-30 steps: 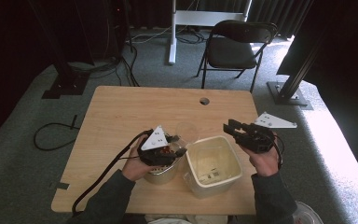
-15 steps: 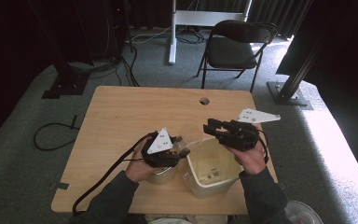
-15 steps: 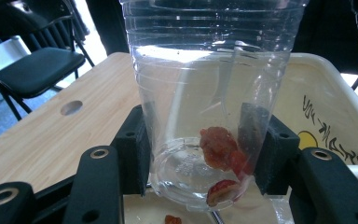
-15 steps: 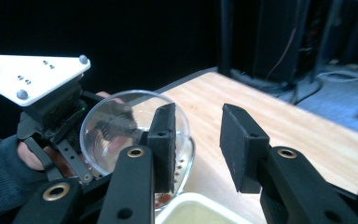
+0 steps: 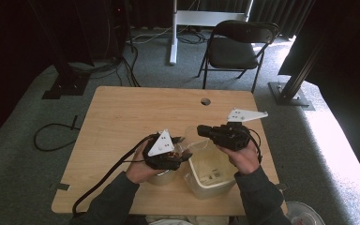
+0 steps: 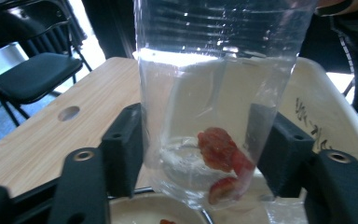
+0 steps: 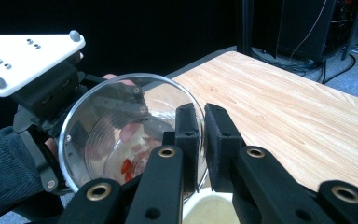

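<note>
A clear plastic cup (image 6: pixel 205 93) with a few red pieces (image 6: pixel 221 149) in its bottom lies tilted between my two grippers, above a white tub (image 5: pixel 213 180). My left gripper (image 6: pixel 205 140) has the cup's base between its jaws, which have just been opening; the pads sit right beside the walls without squeezing them. My right gripper (image 7: pixel 204 116) has just been closing and is shut on the cup's rim (image 7: pixel 193 140), one jaw inside and one outside. In the high view the right gripper (image 5: pixel 201 130) meets the cup (image 5: pixel 191 139) from the right.
A metal bowl (image 5: pixel 161 177) stands under the left gripper, next to the tub. The wooden table (image 5: pixel 136 117) has a round hole (image 5: pixel 205 101) near its far edge. A black folding chair (image 5: pixel 236 49) stands beyond it. Cables trail off the table's left front.
My right gripper has moved left from the tub's right side to the cup and closed on its rim. The left hand has stayed over the bowl.
</note>
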`<state>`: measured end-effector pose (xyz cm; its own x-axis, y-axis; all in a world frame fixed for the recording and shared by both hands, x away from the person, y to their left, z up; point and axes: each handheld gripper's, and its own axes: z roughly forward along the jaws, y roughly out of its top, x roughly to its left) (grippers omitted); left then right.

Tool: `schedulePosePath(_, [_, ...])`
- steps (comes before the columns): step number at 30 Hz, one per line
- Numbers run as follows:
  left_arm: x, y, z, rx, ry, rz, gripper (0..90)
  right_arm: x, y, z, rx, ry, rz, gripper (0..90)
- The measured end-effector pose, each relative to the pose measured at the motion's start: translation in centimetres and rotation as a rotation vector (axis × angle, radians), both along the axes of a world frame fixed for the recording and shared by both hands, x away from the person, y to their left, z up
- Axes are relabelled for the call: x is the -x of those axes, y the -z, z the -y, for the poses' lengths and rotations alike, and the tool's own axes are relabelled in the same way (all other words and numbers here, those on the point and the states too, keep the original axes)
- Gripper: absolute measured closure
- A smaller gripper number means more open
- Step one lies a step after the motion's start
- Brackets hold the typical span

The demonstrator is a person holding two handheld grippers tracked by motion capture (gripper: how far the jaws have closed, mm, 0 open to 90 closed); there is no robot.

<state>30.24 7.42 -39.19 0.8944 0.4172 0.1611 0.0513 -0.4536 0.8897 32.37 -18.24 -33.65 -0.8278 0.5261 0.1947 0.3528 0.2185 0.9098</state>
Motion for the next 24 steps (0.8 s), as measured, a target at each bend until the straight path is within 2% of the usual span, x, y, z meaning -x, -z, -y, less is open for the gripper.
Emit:
schedulePosePath(5, [-0.1, -0.1, -0.3, 0.0, -0.001, -0.019, 35.0, 0.1, -0.1, 0.7, -0.025, 0.008, -0.006, 85.5])
schedulePosePath(9, [0.1, -0.3, -0.6, -0.012, -0.007, -0.014, 34.1, 0.3, -0.2, 2.0, -0.044, 0.026, -0.004, 85.9])
schedulePosePath(14, [0.2, -0.8, -1.4, -0.011, -0.028, 0.005, 34.2, 1.3, -0.3, 3.7, -0.021, 0.058, 0.013, 85.8])
schedulePosePath(18, [0.2, -1.1, -2.2, 0.004, -0.051, 0.015, 34.9, 2.3, -0.2, 5.2, -0.03, 0.071, 0.008, 85.8])
schedulePosePath(22, [0.1, -1.5, -3.0, 0.006, -0.081, 0.025, 35.0, 3.3, 0.0, 6.5, -0.01, 0.093, 0.006, 85.7])
schedulePosePath(24, [0.0, -1.7, -3.2, -0.001, -0.114, 0.039, 35.7, 3.7, 0.3, 7.1, 0.004, 0.094, 0.012, 85.6])
